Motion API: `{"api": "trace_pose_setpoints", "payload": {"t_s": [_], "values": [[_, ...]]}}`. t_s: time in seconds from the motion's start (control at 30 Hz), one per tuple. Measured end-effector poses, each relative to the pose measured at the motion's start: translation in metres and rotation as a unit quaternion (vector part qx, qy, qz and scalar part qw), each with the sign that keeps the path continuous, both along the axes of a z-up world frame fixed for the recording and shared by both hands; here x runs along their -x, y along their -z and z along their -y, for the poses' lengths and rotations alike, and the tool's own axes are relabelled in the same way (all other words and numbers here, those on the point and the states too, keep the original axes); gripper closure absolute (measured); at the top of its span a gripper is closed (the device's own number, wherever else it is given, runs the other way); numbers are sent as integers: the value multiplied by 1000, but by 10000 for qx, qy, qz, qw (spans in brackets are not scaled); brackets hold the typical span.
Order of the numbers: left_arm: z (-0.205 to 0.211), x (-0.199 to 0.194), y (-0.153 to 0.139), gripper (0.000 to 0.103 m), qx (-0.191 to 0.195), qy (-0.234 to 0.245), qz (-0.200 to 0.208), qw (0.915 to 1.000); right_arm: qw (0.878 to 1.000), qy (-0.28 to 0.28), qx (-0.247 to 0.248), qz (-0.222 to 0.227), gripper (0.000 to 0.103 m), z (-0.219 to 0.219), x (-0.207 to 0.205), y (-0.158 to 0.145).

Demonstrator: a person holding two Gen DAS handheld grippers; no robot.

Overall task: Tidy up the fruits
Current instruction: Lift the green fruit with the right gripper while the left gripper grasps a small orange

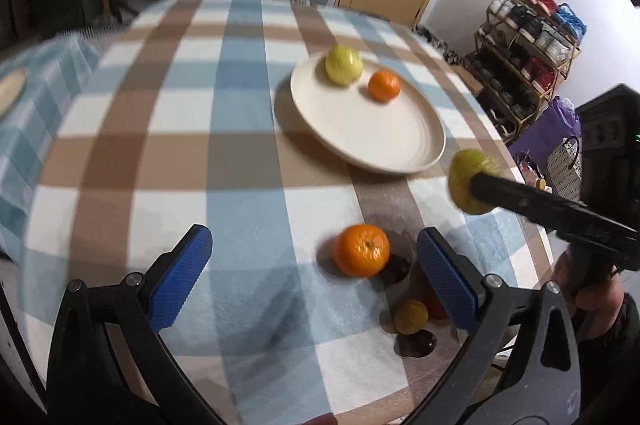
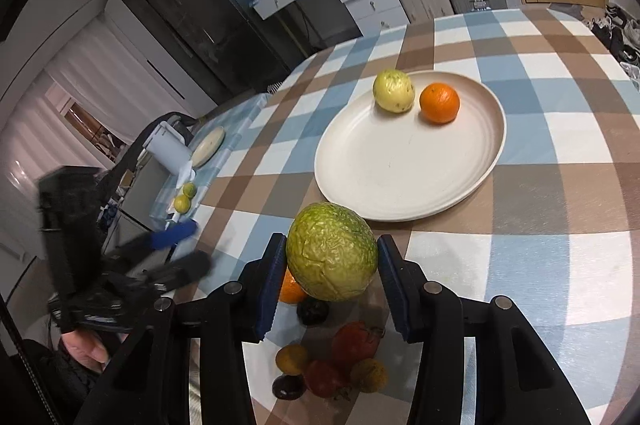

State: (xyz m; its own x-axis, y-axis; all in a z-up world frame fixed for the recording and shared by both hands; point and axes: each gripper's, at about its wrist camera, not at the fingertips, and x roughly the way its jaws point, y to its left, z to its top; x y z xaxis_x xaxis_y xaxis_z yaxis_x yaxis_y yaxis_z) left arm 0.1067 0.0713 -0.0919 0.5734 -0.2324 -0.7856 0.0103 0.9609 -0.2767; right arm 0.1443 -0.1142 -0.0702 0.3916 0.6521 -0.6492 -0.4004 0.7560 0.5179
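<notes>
A cream plate on the checked table holds a pale yellow fruit and an orange. My right gripper is shut on a wrinkled green fruit and holds it above the table, short of the plate; it also shows in the left wrist view. My left gripper is open and empty, over a loose orange on the table. The left gripper appears blurred in the right wrist view.
Several small fruits lie near the table's front edge: red ones, yellow-orange ones and dark ones. Two small limes and a small dish sit on a side surface left. A shoe rack stands right.
</notes>
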Motion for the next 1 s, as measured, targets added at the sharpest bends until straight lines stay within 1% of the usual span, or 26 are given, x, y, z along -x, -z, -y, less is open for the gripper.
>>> {"api": "trace_pose_setpoints", "payload": {"t_s": [0.17, 0.5, 0.6, 0.73, 0.8, 0.83, 0.87, 0.97, 1.0], "values": [[18, -13, 20, 1, -42, 4, -325, 9995, 9999, 55, -84, 83, 56, 12, 6, -9], [47, -28, 33, 2, -283, -6, -489, 9984, 9992, 244, -252, 166, 56, 40, 13, -18], [50, -29, 35, 5, -310, -16, -508, 9982, 9990, 264, -317, 182, 56, 45, 14, -20], [51, -30, 37, 18, -217, 42, -583, 9981, 9988, 280, -342, 192, 56, 47, 15, -22], [50, -31, 39, 24, -92, 61, -623, 9980, 9988, 266, -354, 198, 56, 47, 15, -22], [49, -30, 40, 29, -43, 71, -638, 9979, 9988, 265, -365, 206, 56, 47, 15, -22], [49, -31, 41, 40, 44, 106, -673, 9977, 9988, 264, -368, 208, 56, 48, 15, -23], [47, -33, 46, 55, 349, 224, -804, 9959, 9986, 265, -400, 215, 56, 49, 16, -24], [47, -33, 46, 56, 391, 227, -801, 9958, 9986, 265, -402, 218, 56, 48, 16, -24]]}}
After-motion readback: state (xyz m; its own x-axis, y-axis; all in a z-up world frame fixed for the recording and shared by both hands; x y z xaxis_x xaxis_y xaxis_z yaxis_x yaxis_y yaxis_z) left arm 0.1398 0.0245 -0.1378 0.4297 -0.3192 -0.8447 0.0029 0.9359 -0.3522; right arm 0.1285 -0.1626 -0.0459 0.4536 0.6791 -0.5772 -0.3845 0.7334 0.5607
